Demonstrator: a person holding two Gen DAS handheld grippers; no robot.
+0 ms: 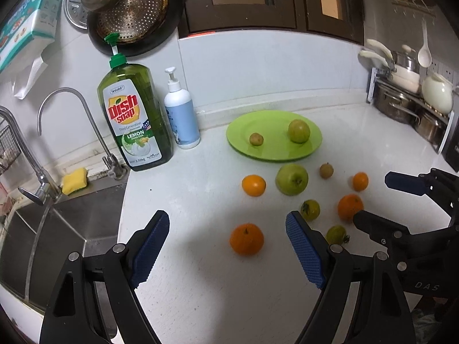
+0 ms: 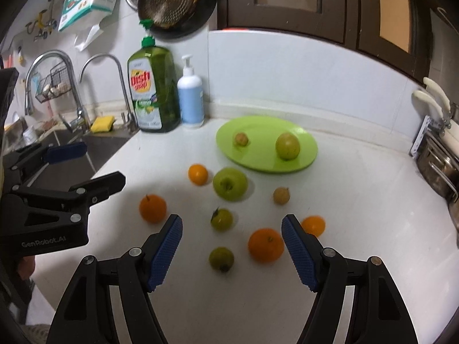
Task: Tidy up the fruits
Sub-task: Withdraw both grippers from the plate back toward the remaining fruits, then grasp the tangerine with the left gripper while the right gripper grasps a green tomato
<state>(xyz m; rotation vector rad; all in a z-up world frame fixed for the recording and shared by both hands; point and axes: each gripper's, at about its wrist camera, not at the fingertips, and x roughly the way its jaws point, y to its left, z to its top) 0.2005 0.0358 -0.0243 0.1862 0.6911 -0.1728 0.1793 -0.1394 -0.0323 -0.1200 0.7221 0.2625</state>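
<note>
A green plate (image 1: 272,153) (image 2: 258,157) at the back of the white counter holds a small brown fruit (image 1: 256,139) and a round yellow-green fruit (image 1: 299,131). In front of it lie a green apple (image 1: 292,179) (image 2: 230,184), several oranges, two small green fruits and a small brown one (image 2: 281,195). My left gripper (image 1: 228,220) (image 2: 94,163) is open, one orange (image 1: 246,239) between its fingers, untouched. My right gripper (image 2: 232,220) (image 1: 378,200) is open above a big orange (image 2: 266,245) and a green fruit (image 2: 221,259), holding nothing.
A dish soap bottle (image 1: 134,120) and a white pump bottle (image 1: 182,114) stand at the back left. The sink (image 1: 57,229) with faucets and a yellow sponge (image 1: 74,180) is on the left. A rack of pots (image 1: 407,100) is at the right; pans hang on the wall.
</note>
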